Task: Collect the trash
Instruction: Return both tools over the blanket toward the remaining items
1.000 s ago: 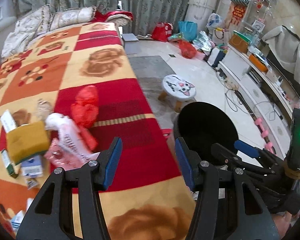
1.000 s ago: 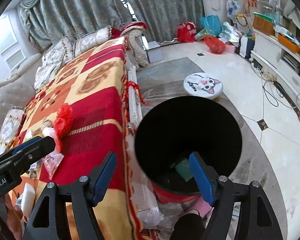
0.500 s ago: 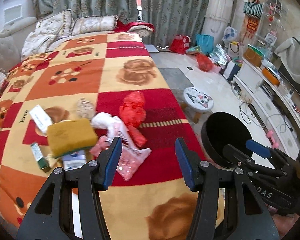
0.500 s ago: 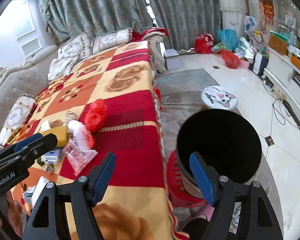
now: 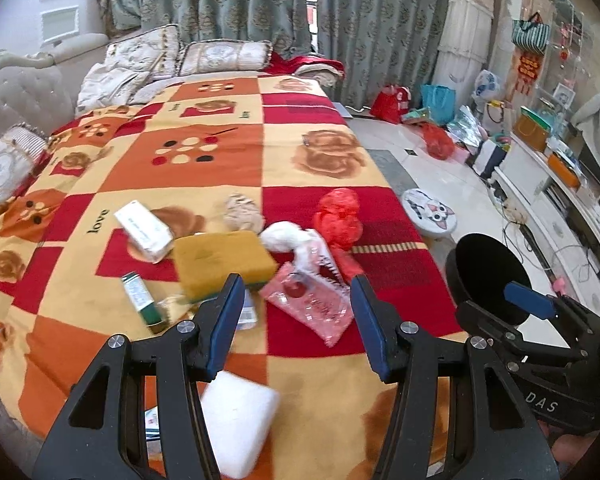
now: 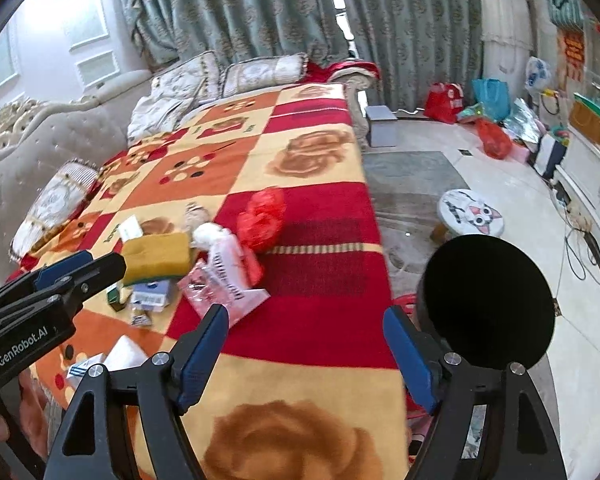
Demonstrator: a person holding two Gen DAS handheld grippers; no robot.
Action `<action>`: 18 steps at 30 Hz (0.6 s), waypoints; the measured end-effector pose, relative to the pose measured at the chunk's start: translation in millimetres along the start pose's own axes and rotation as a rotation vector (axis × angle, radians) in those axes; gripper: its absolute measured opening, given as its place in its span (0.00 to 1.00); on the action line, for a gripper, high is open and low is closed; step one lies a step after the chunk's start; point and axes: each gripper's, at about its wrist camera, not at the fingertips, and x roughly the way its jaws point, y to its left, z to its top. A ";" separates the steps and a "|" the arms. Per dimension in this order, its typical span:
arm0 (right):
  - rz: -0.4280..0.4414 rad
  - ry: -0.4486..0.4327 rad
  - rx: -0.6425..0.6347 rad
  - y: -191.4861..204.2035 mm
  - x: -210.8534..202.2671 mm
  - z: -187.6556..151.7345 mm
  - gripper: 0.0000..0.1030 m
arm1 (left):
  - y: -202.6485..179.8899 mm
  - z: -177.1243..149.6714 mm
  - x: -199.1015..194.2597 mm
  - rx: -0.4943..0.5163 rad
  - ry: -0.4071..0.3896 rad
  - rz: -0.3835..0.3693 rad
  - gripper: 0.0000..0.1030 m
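Note:
Trash lies on the checked blanket [image 5: 204, 168]: a pink plastic wrapper [image 5: 316, 300], a yellow sponge [image 5: 224, 260], a red crumpled bag [image 5: 338, 216], a white box [image 5: 142, 230], a green tube [image 5: 140, 298] and a white block [image 5: 236, 420]. My left gripper [image 5: 296, 324] is open and empty, hovering above the pink wrapper. My right gripper [image 6: 306, 356] is open and empty over the blanket's near edge. The black bin [image 6: 486, 300] stands on the floor to the right; it also shows in the left wrist view [image 5: 486, 276].
A cat-face stool [image 6: 470, 214] stands on the floor beyond the bin. Pillows [image 5: 224, 56] lie at the far end of the blanket. Bags [image 5: 436, 98] and a white cabinet [image 5: 540, 184] line the right wall.
Both grippers have swung left, away from the bin and over the blanket. The trash pile now sits centred ahead of the left gripper. Both stay open.

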 end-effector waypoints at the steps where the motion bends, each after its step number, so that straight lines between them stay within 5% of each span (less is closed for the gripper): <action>1: 0.004 0.001 -0.005 3.5 0.1 -0.3 0.75 | 3.3 -0.8 -1.3 -0.003 -0.001 0.005 0.52; 18: 0.128 0.091 -0.140 79.9 11.6 -26.2 0.76 | 88.0 -28.8 -22.7 -0.079 0.023 0.107 0.52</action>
